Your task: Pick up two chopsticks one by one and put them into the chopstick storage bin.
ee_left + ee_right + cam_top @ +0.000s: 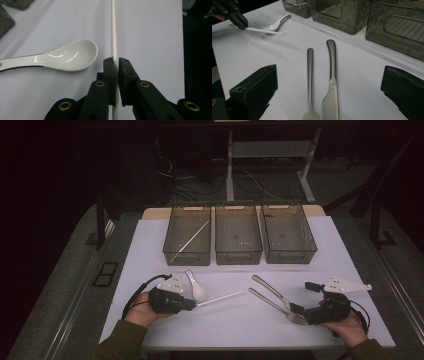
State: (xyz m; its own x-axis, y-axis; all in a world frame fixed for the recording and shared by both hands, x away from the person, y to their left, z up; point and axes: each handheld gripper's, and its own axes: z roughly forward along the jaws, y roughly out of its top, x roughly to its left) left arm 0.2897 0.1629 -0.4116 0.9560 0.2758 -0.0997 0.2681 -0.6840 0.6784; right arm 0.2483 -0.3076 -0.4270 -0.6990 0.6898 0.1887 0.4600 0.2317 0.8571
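At the near left of the table (pixel 150 240), your left gripper (pixel 117 62) has its jaws clenched on one white chopstick (pixel 113 30), pinching it close to its near end, so nearly the whole length reaches out ahead over the white cover. That end-on grip is the weak point: if you swing fast, the long free end may pivot in the jaws or slip out. The ceramic spoon (pixel 72 55) lies just beside the stick, and a low sweep could knock it aside. A second chopstick (pixel 190 240) already rests slantwise in the left bin (pixel 172 254); if you release this one high, it may bounce off the rim. Your right gripper (pixel 329 100) waits with jaws spread wide around the fork (pixel 310 75) and knife (pixel 332 75), which lie nearly touching, so closing now could catch both at once.
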